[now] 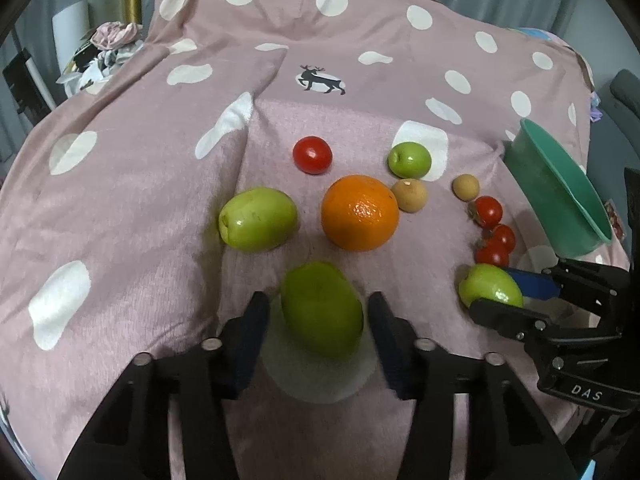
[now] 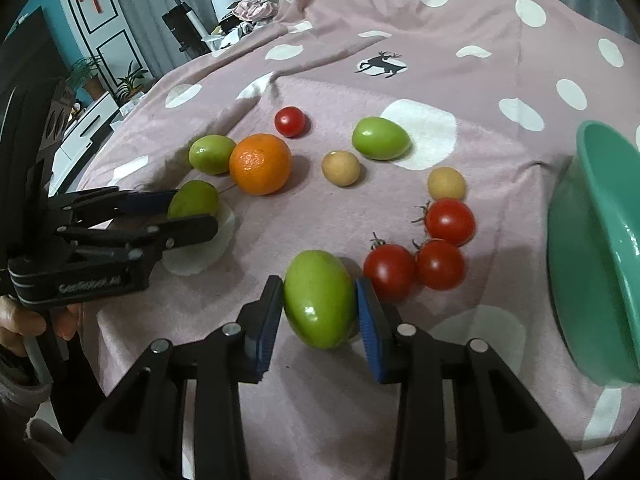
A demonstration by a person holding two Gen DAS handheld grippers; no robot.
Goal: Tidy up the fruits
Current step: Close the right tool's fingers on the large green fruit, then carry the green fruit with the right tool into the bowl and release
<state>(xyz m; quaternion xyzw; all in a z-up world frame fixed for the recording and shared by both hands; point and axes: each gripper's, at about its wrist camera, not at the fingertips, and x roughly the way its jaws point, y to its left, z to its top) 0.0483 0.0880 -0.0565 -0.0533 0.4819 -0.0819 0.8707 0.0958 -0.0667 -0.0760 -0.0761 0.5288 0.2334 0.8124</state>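
Note:
My left gripper [image 1: 318, 322] straddles a green fruit [image 1: 322, 307] on the pink dotted cloth, with small gaps on both sides; it is open. It also shows in the right wrist view [image 2: 192, 210] around that fruit [image 2: 193, 199]. My right gripper [image 2: 318, 312] has both blue pads against another green fruit [image 2: 320, 298], also seen in the left wrist view [image 1: 491, 285]. An orange [image 1: 360, 212], two more green fruits [image 1: 258, 224] [image 1: 409, 159], red tomatoes [image 1: 312, 155] [image 1: 488, 211] and two tan fruits [image 1: 409, 195] [image 1: 465, 187] lie ahead.
A green plastic bowl [image 2: 600, 248] stands tilted at the right edge of the cloth, also in the left wrist view [image 1: 560, 188]. The cloth [image 1: 140, 200] covers the whole surface. Clutter and furniture sit beyond the far left edge.

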